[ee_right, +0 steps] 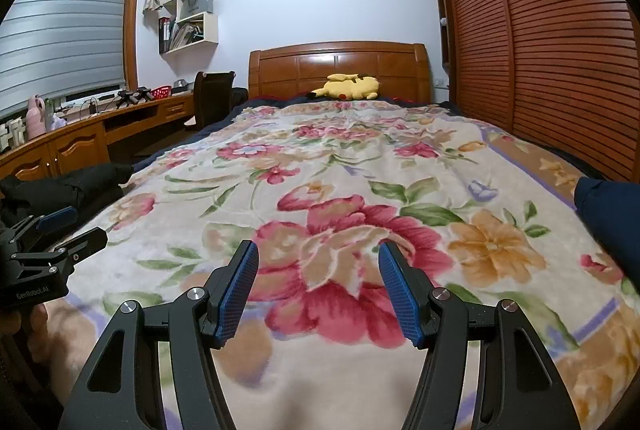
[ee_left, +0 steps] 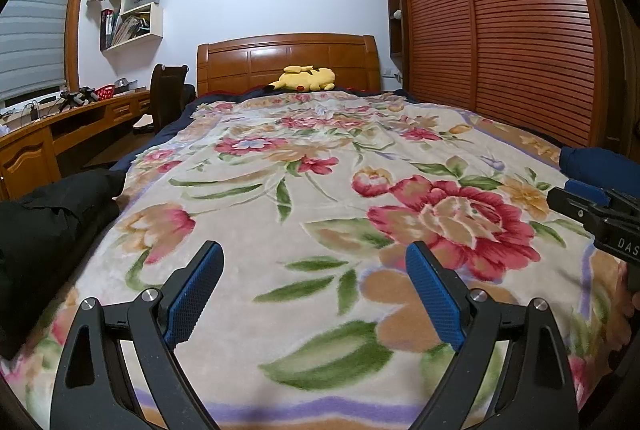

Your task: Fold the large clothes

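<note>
A black garment [ee_left: 52,214] lies bunched at the bed's left edge; it also shows in the right wrist view [ee_right: 68,186]. A dark blue garment [ee_left: 596,162] lies at the bed's right edge, also seen in the right wrist view [ee_right: 608,210]. My left gripper [ee_left: 314,258] is open and empty, low over the floral blanket [ee_left: 320,170] near the foot of the bed. My right gripper [ee_right: 318,258] is open and empty over the blanket [ee_right: 360,158], to the right of the left one. Each gripper shows at the edge of the other's view.
A yellow plush toy [ee_left: 304,78] lies by the wooden headboard [ee_left: 288,58]. A slatted wooden wardrobe [ee_left: 500,30] runs along the right. A wooden desk [ee_left: 60,126] with a dark chair [ee_left: 168,94] stands at the left, under wall shelves.
</note>
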{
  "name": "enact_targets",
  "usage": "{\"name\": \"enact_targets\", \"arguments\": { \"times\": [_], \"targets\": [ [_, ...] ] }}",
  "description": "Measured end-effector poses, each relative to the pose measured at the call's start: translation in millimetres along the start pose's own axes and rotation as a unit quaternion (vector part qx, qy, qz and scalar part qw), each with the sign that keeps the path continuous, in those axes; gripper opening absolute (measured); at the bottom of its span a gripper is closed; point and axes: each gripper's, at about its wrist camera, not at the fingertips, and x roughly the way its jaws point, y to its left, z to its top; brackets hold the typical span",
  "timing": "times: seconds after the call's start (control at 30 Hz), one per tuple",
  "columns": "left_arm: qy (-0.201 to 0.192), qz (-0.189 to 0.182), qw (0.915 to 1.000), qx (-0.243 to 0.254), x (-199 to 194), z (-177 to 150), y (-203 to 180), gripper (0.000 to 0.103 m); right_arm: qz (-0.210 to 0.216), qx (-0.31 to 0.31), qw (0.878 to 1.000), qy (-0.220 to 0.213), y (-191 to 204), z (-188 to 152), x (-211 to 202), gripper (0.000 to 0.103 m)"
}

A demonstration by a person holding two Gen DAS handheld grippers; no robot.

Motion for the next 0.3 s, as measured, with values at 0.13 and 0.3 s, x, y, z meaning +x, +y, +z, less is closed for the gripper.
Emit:
{"name": "enact_targets", "arguments": {
  "times": [0.13,0.3],
  "targets": [
    [-0.001,0.000,1.0000,0.001,-0.3,-0.9,0.1,0.093,0.000,0.000,1.000,0.000,-0.1,0.1,0.0,0.065],
    [0.001,-0.001,1.0000,0.000,-0.3,-0.6,0.7,0.093,-0.001,-0.001,1.000,-0.001,0.5,-0.1,0.8,0.065]
  ]
}}
